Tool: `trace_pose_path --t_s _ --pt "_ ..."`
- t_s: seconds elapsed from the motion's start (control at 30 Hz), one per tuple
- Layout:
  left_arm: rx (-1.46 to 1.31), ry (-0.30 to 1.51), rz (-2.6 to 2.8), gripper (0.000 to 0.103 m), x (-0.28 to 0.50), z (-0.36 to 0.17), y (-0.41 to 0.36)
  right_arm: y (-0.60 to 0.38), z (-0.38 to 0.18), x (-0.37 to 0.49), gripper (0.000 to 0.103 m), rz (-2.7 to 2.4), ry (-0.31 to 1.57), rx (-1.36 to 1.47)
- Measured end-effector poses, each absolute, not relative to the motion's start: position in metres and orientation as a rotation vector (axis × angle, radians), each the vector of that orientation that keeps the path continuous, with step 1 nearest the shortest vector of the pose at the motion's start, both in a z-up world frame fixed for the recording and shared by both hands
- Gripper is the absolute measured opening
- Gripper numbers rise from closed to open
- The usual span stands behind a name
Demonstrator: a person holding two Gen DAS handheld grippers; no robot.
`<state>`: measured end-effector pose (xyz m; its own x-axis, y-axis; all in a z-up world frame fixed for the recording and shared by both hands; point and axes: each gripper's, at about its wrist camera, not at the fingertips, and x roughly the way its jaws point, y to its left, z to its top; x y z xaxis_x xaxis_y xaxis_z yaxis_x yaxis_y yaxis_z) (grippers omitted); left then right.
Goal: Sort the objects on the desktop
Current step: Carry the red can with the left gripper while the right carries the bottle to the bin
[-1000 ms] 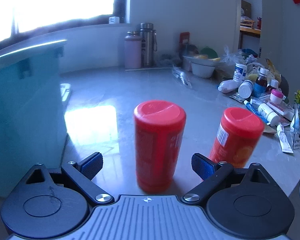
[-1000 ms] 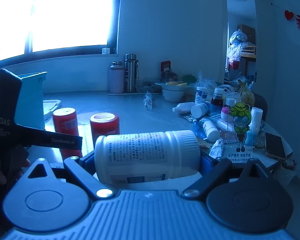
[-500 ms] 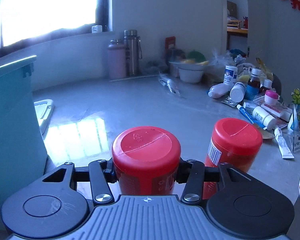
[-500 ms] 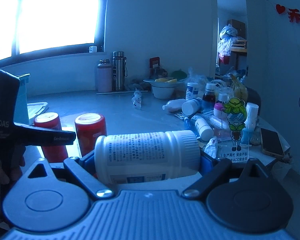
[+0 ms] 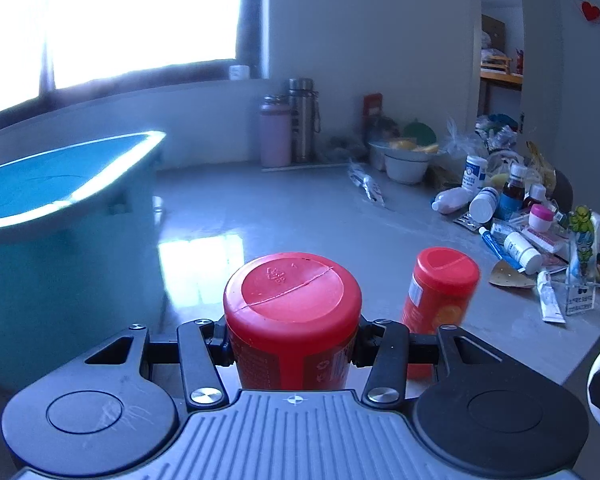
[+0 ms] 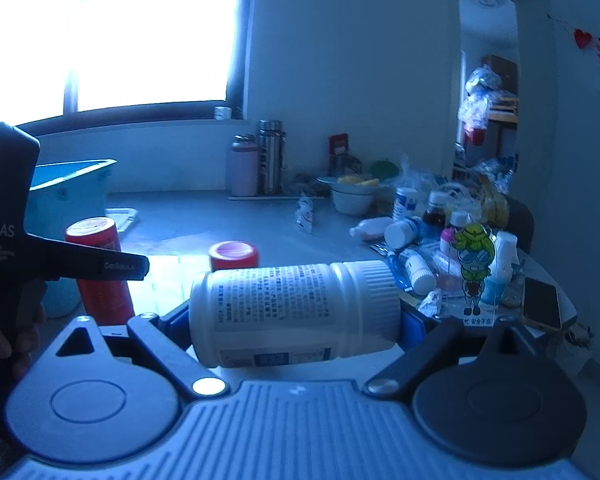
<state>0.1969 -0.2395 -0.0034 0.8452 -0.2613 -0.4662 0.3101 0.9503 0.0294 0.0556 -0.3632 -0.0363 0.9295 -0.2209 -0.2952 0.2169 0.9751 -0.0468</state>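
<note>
My left gripper [image 5: 292,350] is shut on a red canister [image 5: 292,316], held upright and lifted off the grey table [image 5: 284,216]. A second red canister [image 5: 440,300] stands on the table just to its right. My right gripper [image 6: 296,320] is shut on a white pill bottle [image 6: 296,312] that lies crosswise between the pads, cap to the right. In the right wrist view the held red canister [image 6: 98,268] shows at the left behind the left gripper's body, and the standing one [image 6: 233,255] peeks over the white bottle.
A teal bin [image 5: 60,224] stands at the left, open at the top. Several medicine bottles, tubes and boxes [image 5: 512,224] crowd the table's right edge beside a cartoon acrylic stand [image 5: 582,264]. Flasks [image 5: 290,128] and a white bowl [image 5: 406,162] sit at the back wall. A phone [image 6: 542,306] lies at the right.
The left jaws closed on the nearer red canister and lifted it; the teal bin's rim now sits lower in view. The right gripper rose slightly, still holding the white bottle.
</note>
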Motion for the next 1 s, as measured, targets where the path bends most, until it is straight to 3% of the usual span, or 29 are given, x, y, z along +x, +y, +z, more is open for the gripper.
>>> trace_pose_path --t_s 0.53,1.0 --pt "0.042 0.466 -0.168 0.05 0.087 0.065 -0.137 -0.303 0.007 -0.004 0.094 -0.066 0.239 -0.026" --pt "0.023 0.436 -0.11 0.05 0.12 0.14 -0.036 -0.219 0.06 0.065 0.094 0.066 0.14 -0.073"
